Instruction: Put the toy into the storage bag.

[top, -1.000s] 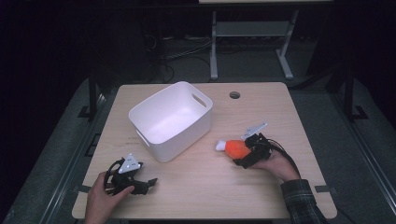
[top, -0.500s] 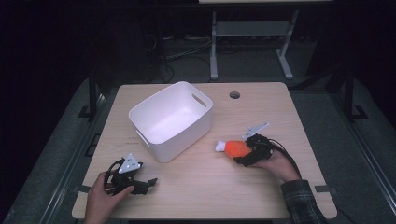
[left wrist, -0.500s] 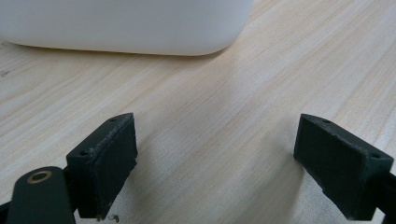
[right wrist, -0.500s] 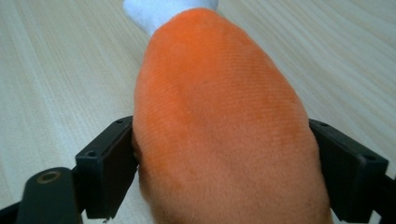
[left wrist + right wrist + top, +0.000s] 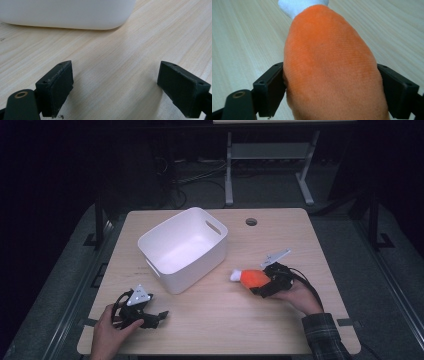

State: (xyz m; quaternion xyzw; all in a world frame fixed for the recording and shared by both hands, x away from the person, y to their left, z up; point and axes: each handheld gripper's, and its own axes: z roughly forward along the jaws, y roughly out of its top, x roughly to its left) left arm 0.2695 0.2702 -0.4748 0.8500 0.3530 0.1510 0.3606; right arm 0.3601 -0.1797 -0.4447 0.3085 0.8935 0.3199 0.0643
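An orange plush toy (image 5: pixel 251 278) with a white tip lies on the wooden table (image 5: pixel 300 235) right of centre. My right gripper (image 5: pixel 260 283) lies low beside it and points left. Its jaws have just been closing with the toy between them. In the right gripper view both pads press into the sides of the orange toy (image 5: pixel 329 57). My left gripper (image 5: pixel 158 317) rests near the table's front left edge, held by a hand. Its jaws stand wide apart over bare wood in the left gripper view (image 5: pixel 120 85).
A white plastic bin (image 5: pixel 200 270) with cut-out handles stands at the table's centre left, its inside bare. Its near wall (image 5: pixel 67 15) shows just ahead of the left jaws. A round cable hole (image 5: pixel 251 222) sits near the back edge.
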